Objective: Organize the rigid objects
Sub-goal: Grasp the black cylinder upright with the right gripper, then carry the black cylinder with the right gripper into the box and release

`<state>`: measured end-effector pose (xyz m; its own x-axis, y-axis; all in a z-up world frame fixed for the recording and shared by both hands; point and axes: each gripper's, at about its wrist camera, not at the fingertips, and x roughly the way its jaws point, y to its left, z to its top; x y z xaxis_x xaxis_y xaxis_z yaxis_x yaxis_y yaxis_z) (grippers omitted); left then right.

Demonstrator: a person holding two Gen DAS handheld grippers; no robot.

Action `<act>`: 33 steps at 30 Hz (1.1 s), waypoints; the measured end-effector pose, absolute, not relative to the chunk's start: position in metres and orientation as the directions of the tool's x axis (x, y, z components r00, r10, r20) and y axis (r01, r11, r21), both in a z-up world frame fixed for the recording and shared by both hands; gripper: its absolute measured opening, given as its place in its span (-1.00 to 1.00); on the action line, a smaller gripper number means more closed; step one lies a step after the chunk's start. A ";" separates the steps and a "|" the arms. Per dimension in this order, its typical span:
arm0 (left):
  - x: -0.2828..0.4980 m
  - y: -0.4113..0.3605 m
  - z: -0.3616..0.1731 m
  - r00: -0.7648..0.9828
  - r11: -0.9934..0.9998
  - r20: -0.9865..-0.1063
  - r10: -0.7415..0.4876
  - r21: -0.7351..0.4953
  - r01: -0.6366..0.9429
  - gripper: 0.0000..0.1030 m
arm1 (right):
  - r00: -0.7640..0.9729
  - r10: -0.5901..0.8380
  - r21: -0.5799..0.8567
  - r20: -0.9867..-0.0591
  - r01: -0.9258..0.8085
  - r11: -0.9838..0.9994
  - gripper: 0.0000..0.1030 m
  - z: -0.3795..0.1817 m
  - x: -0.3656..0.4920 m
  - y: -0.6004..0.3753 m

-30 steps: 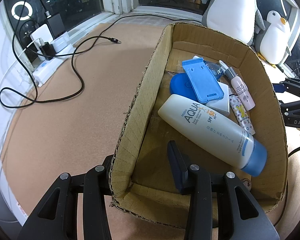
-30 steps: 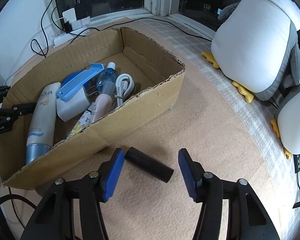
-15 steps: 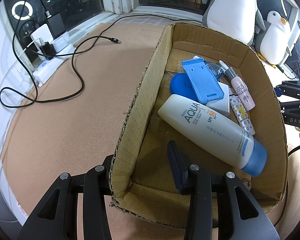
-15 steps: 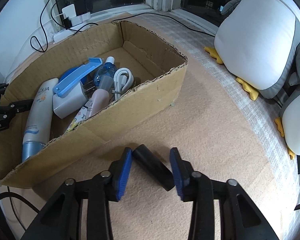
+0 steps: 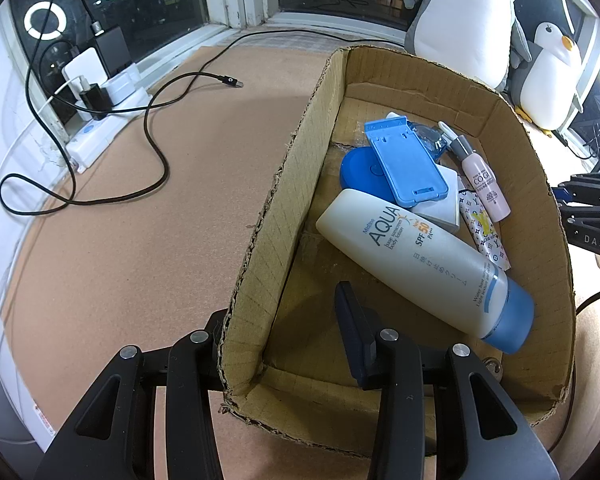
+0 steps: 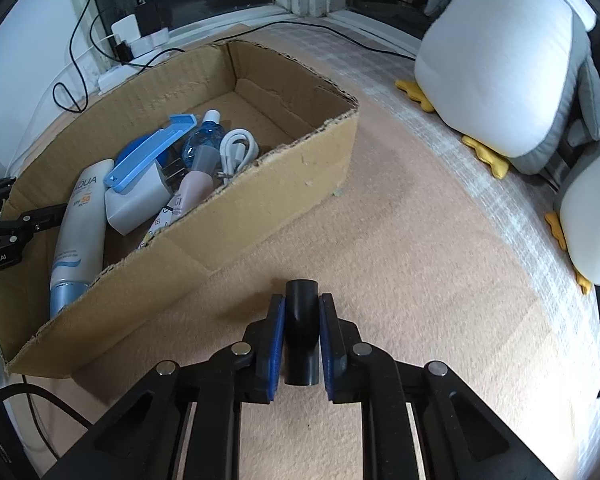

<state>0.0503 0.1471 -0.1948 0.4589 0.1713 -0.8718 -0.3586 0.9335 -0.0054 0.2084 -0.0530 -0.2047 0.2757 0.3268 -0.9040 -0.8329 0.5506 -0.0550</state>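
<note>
step: our right gripper (image 6: 300, 330) jaws have just been closing, now clamping the short black cylinder (image 6: 300, 320).
left gripper (image 5: 284, 328): pinching the open brown cardboard box (image 5: 260, 240) wall.
next: we lift it over the wall.

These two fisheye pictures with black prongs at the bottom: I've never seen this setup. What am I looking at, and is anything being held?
No robot arm here: a person carries a two-finger gripper in each hand, each with a camera looking along its fingers. In the left wrist view, the left gripper is clamped on the near wall of a cardboard box; inside lie a sunscreen bottle, a blue phone stand and other small items. In the right wrist view, the right gripper has just been closing and now pinches a black cylinder beside the box, above the tan mat. Plush penguins sit behind.
</note>
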 end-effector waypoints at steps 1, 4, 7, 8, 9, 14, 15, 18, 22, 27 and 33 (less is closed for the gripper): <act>0.050 0.147 -0.195 0.459 0.933 -0.872 0.172 -0.005 -0.359 -0.22 | 0.279 0.326 -0.054 -0.903 -0.828 0.558 -0.71 -0.205 0.208 -0.055; 0.050 0.148 -0.195 0.462 0.933 -0.870 0.173 -0.005 -0.359 -0.22 | 0.289 0.326 -0.047 -0.900 -0.809 0.585 -0.71 -0.204 0.205 -0.062; 0.049 0.149 -0.195 0.464 0.933 -0.868 0.174 -0.005 -0.360 -0.22 | 0.292 0.330 -0.033 -0.898 -0.791 0.611 -0.71 -0.201 0.203 -0.068; 0.048 0.149 -0.195 0.465 0.933 -0.868 0.175 -0.005 -0.360 -0.22 | 0.296 0.333 -0.027 -0.895 -0.782 0.622 -0.71 -0.199 0.202 -0.072; 0.048 0.149 -0.195 0.465 0.933 -0.868 0.175 -0.005 -0.360 -0.22 | 0.298 0.335 -0.024 -0.894 -0.777 0.628 -0.71 -0.198 0.202 -0.073; 0.048 0.149 -0.195 0.467 0.933 -0.867 0.175 -0.005 -0.359 -0.23 | 0.321 0.348 -0.006 -0.881 -0.743 0.669 -0.71 -0.185 0.198 -0.083; 0.048 0.148 -0.195 0.466 0.933 -0.867 0.175 -0.005 -0.359 -0.23 | 0.326 0.353 -0.004 -0.877 -0.739 0.673 -0.72 -0.181 0.197 -0.084; 0.048 0.148 -0.195 0.468 0.933 -0.866 0.175 -0.006 -0.359 -0.23 | 0.345 0.372 0.003 -0.861 -0.730 0.683 -0.71 -0.166 0.192 -0.086; 0.048 0.148 -0.195 0.470 0.934 -0.865 0.175 -0.006 -0.358 -0.23 | 0.363 0.413 0.021 -0.835 -0.730 0.683 -0.72 -0.142 0.186 -0.079; 0.049 0.147 -0.195 0.471 0.934 -0.865 0.175 -0.006 -0.358 -0.23 | 0.362 0.460 0.050 -0.811 -0.741 0.670 -0.72 -0.123 0.177 -0.061; 0.049 0.148 -0.195 0.471 0.934 -0.865 0.175 -0.006 -0.358 -0.23 | 0.338 0.494 0.082 -0.801 -0.755 0.650 -0.71 -0.119 0.168 -0.038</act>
